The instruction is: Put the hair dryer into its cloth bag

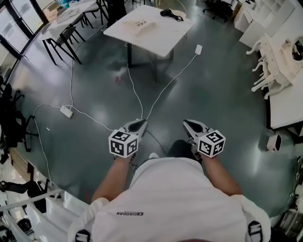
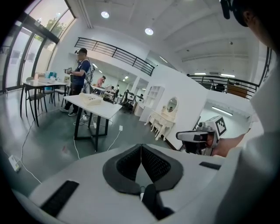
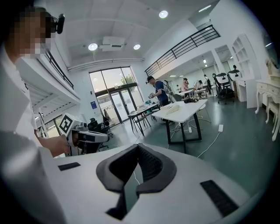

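A white table (image 1: 156,29) stands far ahead across the floor. On it lie a beige cloth bag (image 1: 144,26) and a black hair dryer (image 1: 166,12) with its cord. My left gripper (image 1: 140,125) and right gripper (image 1: 188,125) are held side by side at waist height, well short of the table, both shut with nothing between the jaws. The left gripper view shows its own closed tips (image 2: 141,147), the table (image 2: 108,111), the bag (image 2: 93,99), and the right gripper (image 2: 197,136). In the right gripper view the jaws (image 3: 138,147) touch, with the table (image 3: 192,111) and bag (image 3: 173,108) beyond.
White cables cross the grey floor to a power strip (image 1: 66,111) and an adapter (image 1: 199,49). Another table with chairs (image 1: 64,28) stands at the far left, white furniture (image 1: 279,56) at the right. A person (image 2: 79,78) stands behind the table.
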Motion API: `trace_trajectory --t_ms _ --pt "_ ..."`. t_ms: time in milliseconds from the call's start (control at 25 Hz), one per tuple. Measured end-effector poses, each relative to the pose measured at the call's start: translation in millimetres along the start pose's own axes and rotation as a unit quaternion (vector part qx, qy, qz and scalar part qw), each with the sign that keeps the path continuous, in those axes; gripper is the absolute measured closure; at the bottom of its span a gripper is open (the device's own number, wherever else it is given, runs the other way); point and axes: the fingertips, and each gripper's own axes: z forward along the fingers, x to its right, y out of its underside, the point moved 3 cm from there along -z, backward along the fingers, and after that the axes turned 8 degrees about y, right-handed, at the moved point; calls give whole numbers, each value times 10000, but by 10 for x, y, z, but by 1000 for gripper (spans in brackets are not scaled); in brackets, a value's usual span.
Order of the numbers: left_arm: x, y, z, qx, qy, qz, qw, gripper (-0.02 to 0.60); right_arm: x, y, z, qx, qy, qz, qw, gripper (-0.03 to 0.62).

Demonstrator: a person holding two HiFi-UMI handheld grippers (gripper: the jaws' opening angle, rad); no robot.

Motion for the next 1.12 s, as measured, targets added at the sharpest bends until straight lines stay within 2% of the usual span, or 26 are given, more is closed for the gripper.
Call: trace_trajectory --t_ms 280,560,840,1120 --pt "-41 -94 176 33 66 -44 10000 552 156 -56 60 -88 52 130 9999 574" --pt "-249 -168 427 -71 -98 -121 9999 552 425 -91 285 -97 -64 264 9996 574" --pt "-441 -619 955 -118 -156 -49 9998 552 1053 -429 671 5 -87 419 9991 574" --pt "-695 -1111 1658 -139 -215 -56 9997 552 1692 -857 1080 85 -288 510 9982 574"
